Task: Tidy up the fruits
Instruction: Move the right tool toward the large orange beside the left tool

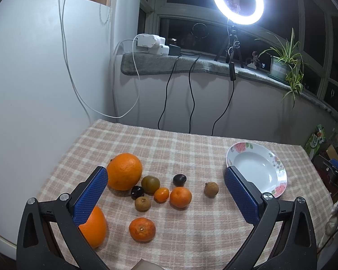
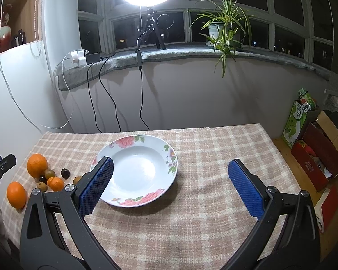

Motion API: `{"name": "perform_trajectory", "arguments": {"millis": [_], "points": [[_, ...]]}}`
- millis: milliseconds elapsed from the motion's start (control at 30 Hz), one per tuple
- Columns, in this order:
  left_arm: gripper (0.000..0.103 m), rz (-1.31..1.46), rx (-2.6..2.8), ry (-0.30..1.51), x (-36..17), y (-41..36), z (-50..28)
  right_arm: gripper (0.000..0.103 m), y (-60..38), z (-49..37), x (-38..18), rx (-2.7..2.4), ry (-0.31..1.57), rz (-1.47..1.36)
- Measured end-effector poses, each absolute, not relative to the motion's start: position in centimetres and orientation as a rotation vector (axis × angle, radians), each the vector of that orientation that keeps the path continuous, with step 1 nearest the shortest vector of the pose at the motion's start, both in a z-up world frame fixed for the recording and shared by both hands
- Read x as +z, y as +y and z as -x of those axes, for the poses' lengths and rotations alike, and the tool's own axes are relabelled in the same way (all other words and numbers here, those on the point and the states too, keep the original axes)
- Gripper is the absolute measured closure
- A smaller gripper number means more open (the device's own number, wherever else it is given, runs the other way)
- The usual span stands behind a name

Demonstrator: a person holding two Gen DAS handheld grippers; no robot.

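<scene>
Several fruits lie on the checked tablecloth [image 1: 169,144] in the left wrist view: a big orange [image 1: 124,171], a second orange [image 1: 94,227] half behind my left finger, two mandarins [image 1: 180,197] [image 1: 142,229], a kumquat [image 1: 161,194], brown longans [image 1: 211,189] [image 1: 142,203], dark plums [image 1: 179,179]. My left gripper [image 1: 165,183] stands open above them, holding nothing. A white floral plate [image 2: 144,155] sits empty in the right wrist view. My right gripper [image 2: 170,172] is open over the plate's near right side, holding nothing. The fruit cluster [image 2: 37,165] lies left of the plate.
A white cabinet [image 1: 33,78] borders the table's left side. A ring light on a tripod [image 1: 237,0], chargers, cables and a potted plant [image 2: 224,25] stand on the windowsill behind. Boxes and a green bag [image 2: 296,121] sit on the floor to the right.
</scene>
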State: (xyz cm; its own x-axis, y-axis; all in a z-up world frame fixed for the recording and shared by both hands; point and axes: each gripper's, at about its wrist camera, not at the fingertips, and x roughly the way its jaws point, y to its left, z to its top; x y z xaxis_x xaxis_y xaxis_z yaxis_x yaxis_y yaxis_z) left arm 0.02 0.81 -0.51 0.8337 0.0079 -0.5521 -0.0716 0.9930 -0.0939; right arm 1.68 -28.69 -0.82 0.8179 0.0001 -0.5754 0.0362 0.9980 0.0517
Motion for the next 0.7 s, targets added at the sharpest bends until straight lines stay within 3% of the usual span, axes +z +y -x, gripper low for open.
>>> {"name": "perform_trajectory", "arguments": {"millis": [700], "points": [[0.000,0.184,0.101,0.633,-2.3,4.5,-0.3,0.000,-24.6,-4.4,-1.9,0.143,0.660,-0.029]]}}
